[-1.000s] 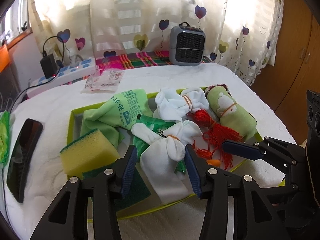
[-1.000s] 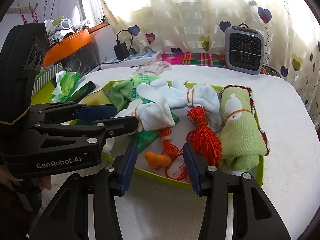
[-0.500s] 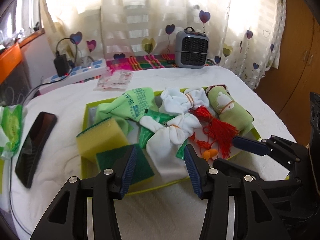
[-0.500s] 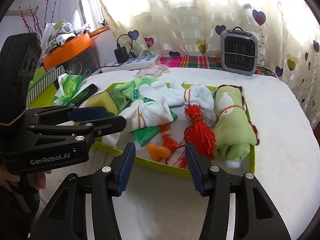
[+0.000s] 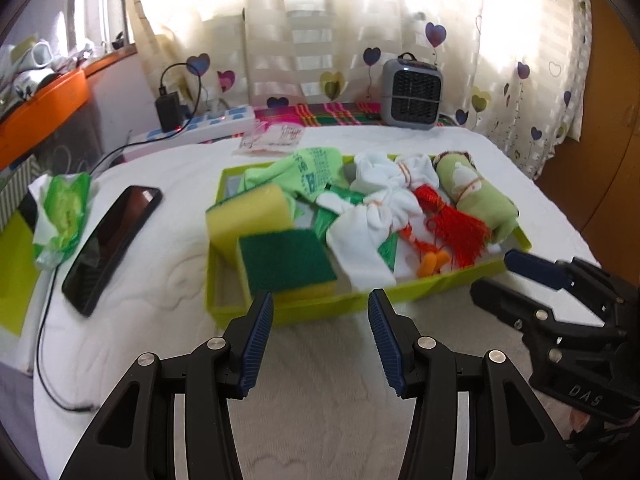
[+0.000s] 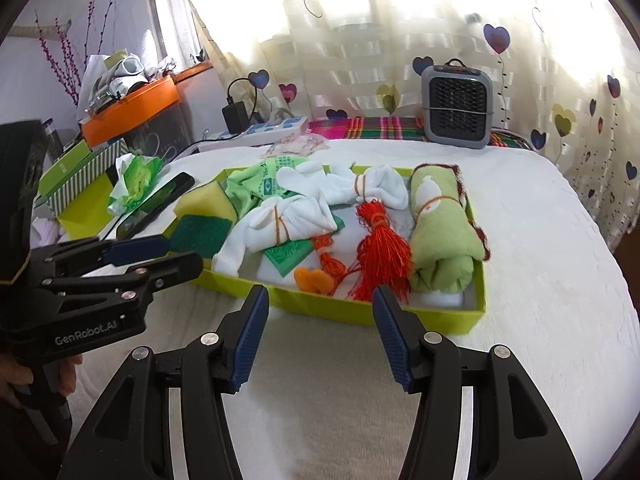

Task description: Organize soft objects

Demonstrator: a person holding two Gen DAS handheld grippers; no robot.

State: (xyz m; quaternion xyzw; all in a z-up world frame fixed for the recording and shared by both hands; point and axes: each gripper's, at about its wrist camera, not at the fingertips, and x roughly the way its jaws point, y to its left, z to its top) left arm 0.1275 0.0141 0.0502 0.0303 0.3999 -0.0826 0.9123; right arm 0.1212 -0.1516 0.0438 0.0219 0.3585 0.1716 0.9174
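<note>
A lime-green tray (image 5: 320, 312) on the white bedspread holds the soft things: two yellow sponges with green scouring pads (image 5: 286, 258), two tied white sock bundles (image 5: 368, 220), a red tassel (image 5: 456, 228), a rolled green towel (image 5: 476, 196) and a green cloth (image 5: 304, 168). My left gripper (image 5: 320, 300) stands open just short of the tray's front wall, empty. My right gripper (image 6: 320, 292) hovers before the same tray (image 6: 360, 312), near the tassel (image 6: 380, 248) and towel (image 6: 440, 232). Its jaws are opening with nothing between them.
A black phone (image 5: 112, 236) and a green tissue pack (image 5: 60, 208) lie left of the tray. A power strip (image 5: 208, 124) with charger and a grey heater (image 5: 412, 92) stand at the back by the curtain. A wooden cabinet is on the right.
Both grippers have drawn back from over the tray to the bedspread in front of it. The right jaws have spread a little wider. Nothing in the tray has moved.
</note>
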